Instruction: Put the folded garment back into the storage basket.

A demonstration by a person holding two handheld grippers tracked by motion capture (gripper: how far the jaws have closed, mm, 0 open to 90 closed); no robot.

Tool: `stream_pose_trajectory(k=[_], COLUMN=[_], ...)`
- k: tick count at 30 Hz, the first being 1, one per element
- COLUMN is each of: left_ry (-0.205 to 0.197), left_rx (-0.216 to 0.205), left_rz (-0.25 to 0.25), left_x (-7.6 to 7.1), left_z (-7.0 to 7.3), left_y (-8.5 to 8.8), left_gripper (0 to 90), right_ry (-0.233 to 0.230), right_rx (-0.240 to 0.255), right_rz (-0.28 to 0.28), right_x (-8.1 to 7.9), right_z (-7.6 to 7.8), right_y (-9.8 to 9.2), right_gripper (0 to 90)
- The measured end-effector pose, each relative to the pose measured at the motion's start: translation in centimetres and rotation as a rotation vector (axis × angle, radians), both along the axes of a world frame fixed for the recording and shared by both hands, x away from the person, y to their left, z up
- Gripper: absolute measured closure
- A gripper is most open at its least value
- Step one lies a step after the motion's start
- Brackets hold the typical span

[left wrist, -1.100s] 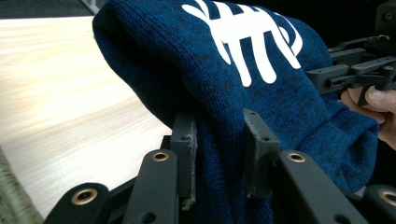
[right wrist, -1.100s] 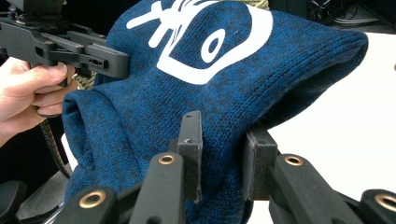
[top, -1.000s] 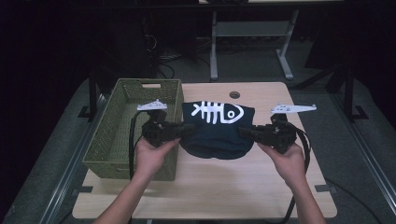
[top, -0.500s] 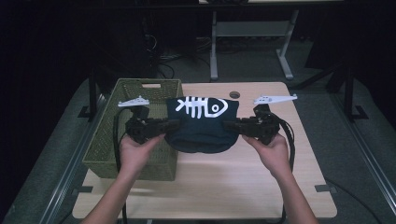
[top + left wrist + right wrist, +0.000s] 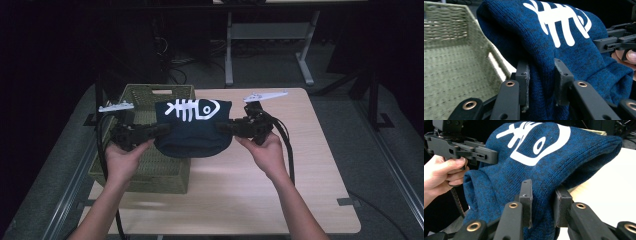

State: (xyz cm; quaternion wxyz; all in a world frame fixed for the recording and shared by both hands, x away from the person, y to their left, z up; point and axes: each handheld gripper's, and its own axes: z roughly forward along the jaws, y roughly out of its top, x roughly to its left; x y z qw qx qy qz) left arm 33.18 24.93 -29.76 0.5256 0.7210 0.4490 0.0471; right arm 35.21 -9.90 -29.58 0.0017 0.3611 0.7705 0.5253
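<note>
garment (image 5: 192, 130): dark blue knit with white fish-bone print, folded, held clear of the table (image 5: 280, 200), partly over the green basket (image 5: 150, 167).
left gripper (image 5: 156, 131): pinching the knit's left edge.
right gripper (image 5: 224, 127): pinching the right edge.
step: likely carrying to basket; keep both pinches level, centre before lowering.
change: higher and further left than a second ago.
</note>
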Motion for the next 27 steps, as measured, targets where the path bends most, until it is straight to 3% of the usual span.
stream_pose_trajectory(k=[27], left_ry=[0.010], left_rx=[0.017], left_rz=[0.113], left_x=[-0.1], left_z=[0.1], left_y=[5.2], left_gripper=[70.1], right_ry=[0.029], right_rx=[0.009], right_rz=[0.034], right_x=[2.4], right_z=[-0.6], right_y=[6.1], right_gripper=[72.7])
